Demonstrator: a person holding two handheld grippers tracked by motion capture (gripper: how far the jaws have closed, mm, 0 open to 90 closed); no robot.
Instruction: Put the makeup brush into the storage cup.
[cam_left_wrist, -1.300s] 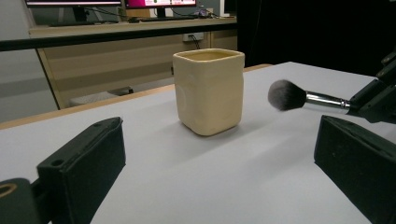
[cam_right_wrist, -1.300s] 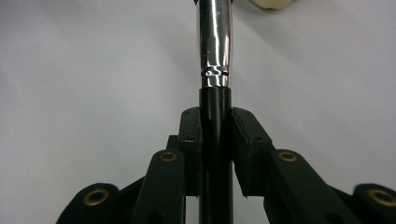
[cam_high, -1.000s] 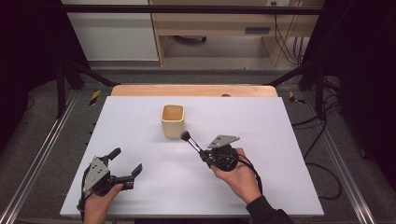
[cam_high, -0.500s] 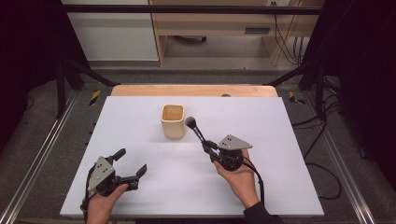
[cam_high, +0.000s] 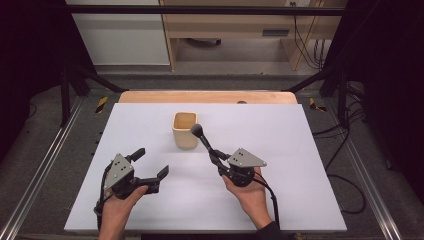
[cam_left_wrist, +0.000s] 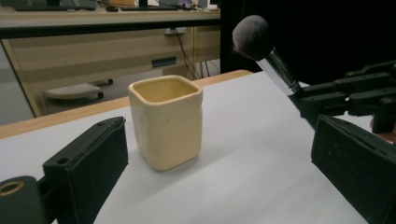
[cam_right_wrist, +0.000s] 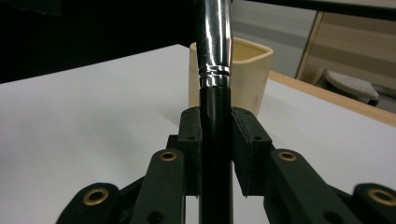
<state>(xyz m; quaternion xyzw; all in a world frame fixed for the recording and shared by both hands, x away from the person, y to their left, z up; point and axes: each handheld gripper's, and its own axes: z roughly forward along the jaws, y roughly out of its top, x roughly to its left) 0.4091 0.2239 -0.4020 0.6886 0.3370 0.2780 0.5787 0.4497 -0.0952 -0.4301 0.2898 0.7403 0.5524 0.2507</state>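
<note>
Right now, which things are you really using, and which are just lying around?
In use:
- makeup brush, clamped by its black handle in the right gripper
- cream cup, standing upright just beyond the brush head; probably where the brush goes
- left gripper, fingers apart, holding nothing

Just lying about:
- yellow-and-black tools on the floor beyond the table
- loose cables on the floor

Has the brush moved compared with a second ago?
Yes. The brush has swung up, its head now closer to the cup, held by the right gripper.
</note>
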